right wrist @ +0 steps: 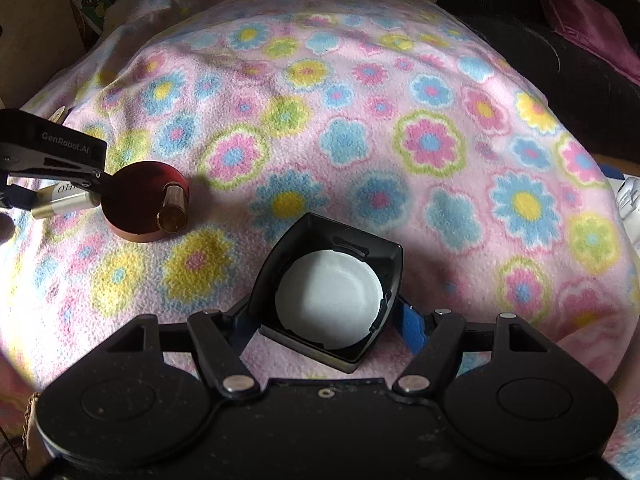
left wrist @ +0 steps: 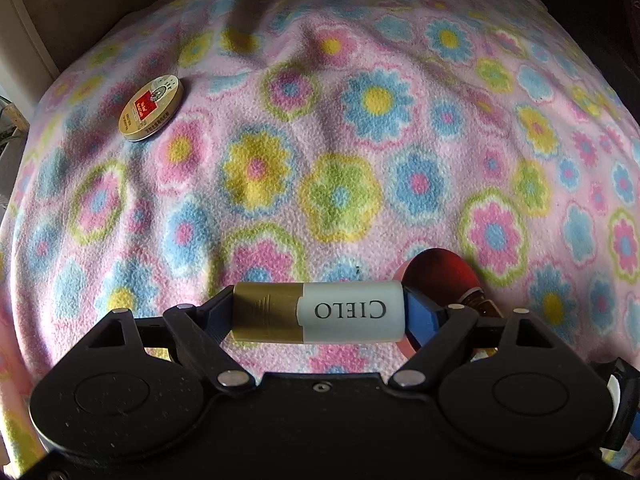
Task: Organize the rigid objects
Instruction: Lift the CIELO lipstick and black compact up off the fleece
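My left gripper is shut on a small white and gold bottle marked CIELO, held sideways just above the flowered blanket. It also shows in the right wrist view at the far left. A round dark red bottle with a gold cap lies right beside it; it shows in the left wrist view behind my right finger. My right gripper is shut on a black square case with a white round inside. A round gold tin lies at the far left.
The blanket is soft and wrinkled, with folds across its middle. A cardboard box stands at the back left. Dark and magenta fabric lies at the back right.
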The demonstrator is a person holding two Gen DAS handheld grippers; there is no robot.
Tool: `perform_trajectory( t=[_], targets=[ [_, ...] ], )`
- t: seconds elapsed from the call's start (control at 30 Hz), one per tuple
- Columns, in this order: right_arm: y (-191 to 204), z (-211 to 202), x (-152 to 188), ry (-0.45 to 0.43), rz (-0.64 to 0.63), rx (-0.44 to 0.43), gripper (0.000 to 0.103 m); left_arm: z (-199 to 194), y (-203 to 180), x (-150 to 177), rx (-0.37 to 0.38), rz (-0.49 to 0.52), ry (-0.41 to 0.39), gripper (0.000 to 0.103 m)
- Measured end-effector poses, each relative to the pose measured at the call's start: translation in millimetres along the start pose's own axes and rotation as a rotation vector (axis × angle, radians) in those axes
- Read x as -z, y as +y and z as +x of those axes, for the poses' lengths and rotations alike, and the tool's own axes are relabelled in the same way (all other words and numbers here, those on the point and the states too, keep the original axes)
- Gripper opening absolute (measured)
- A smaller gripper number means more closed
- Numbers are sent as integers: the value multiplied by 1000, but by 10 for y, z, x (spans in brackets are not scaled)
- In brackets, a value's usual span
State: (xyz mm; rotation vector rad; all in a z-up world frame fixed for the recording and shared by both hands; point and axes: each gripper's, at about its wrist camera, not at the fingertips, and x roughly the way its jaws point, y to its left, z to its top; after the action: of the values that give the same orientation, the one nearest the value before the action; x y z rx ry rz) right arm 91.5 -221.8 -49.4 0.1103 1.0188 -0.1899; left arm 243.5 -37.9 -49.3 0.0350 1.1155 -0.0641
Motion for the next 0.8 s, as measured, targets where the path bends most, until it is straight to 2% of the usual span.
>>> perform_trajectory(
  t=[0.23, 0.4, 0.63, 0.8],
  targets=[
    [9, 95, -51, 20, 8, -14, 71, 194, 102, -66, 25, -51, 35, 83],
    [22, 157, -80, 29, 9, -16, 71, 301, 118, -105, 11, -44, 56, 86],
    [32, 208, -108, 35, 10, -12, 71, 312, 250, -134, 43, -96, 63, 85],
    [24, 217, -112, 38, 14, -15, 71, 307, 346, -135, 29, -83, 57, 85]
  ],
)
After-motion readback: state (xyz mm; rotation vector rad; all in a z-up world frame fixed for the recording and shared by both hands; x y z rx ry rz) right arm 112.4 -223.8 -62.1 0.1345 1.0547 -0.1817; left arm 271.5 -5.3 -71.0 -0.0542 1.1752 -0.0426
